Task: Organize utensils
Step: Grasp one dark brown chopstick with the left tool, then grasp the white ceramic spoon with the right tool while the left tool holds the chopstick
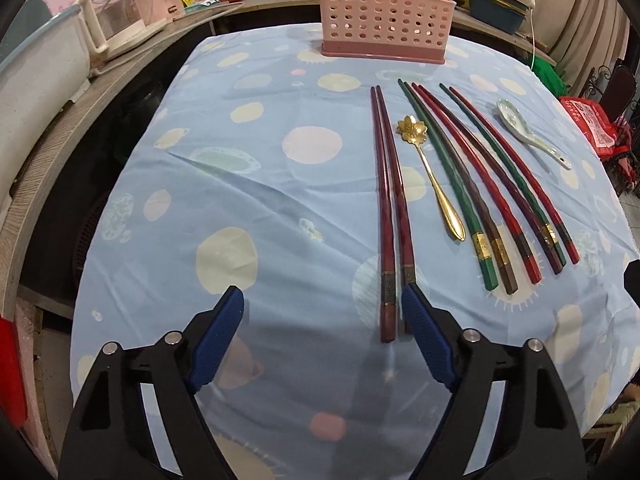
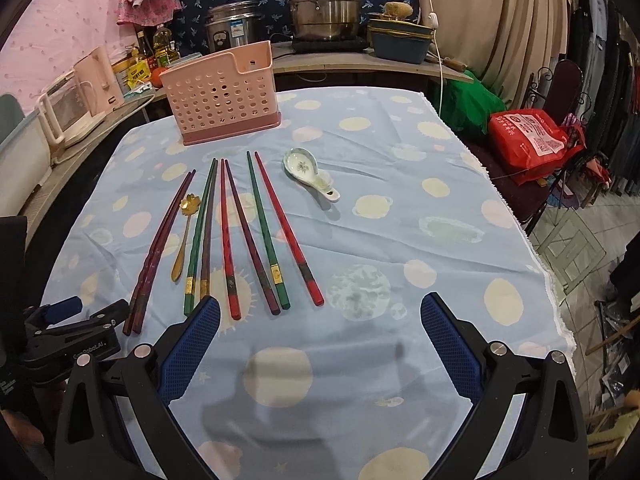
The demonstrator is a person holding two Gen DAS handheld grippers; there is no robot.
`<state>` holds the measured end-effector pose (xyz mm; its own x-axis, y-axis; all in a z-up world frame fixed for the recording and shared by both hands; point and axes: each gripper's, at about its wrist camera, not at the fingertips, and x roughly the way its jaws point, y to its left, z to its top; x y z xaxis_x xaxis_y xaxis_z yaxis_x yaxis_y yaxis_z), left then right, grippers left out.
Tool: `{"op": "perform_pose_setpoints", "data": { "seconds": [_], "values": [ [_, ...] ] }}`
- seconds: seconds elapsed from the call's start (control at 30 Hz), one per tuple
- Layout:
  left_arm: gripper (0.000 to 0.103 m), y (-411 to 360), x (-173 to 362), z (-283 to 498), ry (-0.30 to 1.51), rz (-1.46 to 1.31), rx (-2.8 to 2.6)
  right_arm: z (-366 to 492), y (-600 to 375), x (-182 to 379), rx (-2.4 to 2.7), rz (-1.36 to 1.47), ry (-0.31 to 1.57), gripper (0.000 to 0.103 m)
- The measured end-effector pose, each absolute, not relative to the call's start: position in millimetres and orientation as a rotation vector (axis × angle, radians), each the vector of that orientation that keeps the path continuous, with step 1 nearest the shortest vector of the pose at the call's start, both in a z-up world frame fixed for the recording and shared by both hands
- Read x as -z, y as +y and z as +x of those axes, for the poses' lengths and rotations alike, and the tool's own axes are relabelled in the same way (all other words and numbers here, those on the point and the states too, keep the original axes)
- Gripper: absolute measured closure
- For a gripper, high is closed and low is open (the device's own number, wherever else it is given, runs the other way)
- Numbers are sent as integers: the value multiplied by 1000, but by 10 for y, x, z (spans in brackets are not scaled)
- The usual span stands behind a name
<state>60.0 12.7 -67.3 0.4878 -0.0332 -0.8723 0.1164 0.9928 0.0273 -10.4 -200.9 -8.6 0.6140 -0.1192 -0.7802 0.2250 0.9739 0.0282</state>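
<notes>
So, left wrist view: left tongs [image 1: 322,312] open, nothing gripped, right pad beside the thick ends of the dark red wooden chopstick pair [image 1: 390,216]. The pink perforated plastic holder [image 1: 384,16] looks empty at the counter's far edge.

Right wrist view: right tongs [image 2: 320,320] open, empty, above the blue spotted tablecloth [image 2: 400,220]. Gold flower-bowl spoon [image 2: 182,236], white ceramic spoon [image 2: 310,174] and all chopsticks still lie loose; seemingly nothing sorted yet.
</notes>
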Motion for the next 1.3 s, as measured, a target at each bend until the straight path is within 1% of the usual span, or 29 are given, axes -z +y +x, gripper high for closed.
{"op": "perform_pose_setpoints", "data": {
  "seconds": [0.1,0.37,0.47,0.53,0.57,0.63,0.67,0.73,0.87,0.97,1.07,1.13,1.17,1.23,1.27,1.3],
  "values": [
    [31,124,736,658,1077,84,98,-51,-2014,116,198,130,899,7],
    [33,138,812,720,1093,83,103,46,-1986,163,192,130,915,7],
    [42,146,804,720,1087,80,111,66,-1966,169,185,128,919,7],
    [54,150,793,724,1083,74,120,78,-1960,175,181,127,920,7],
    [58,155,786,726,1080,71,126,87,-1959,179,180,126,922,7],
    [73,163,778,731,1078,68,136,102,-1961,182,176,126,920,7],
    [76,171,775,735,1077,67,138,110,-1963,183,178,127,918,7],
    [92,199,771,756,1079,57,142,154,-1992,176,176,135,914,7],
    [95,244,767,823,1086,37,146,328,-2094,155,173,151,901,7],
    [96,274,771,899,1086,32,131,528,-2213,131,170,174,890,12],
    [96,288,778,984,1086,33,123,783,-2330,108,173,181,875,20],
    [96,283,783,1038,1087,33,118,945,-2386,125,169,189,875,29],
    [96,276,784,1057,1087,36,117,1052,-2414,149,163,195,880,31],
    [96,265,787,1094,1088,41,113,1209,-2449,208,148,206,897,42],
    [96,263,788,1106,1089,41,112,1299,-2464,248,137,213,906,44],
    [96,260,789,1118,1090,41,112,1353,-2467,284,135,213,913,49]
  ]
}}
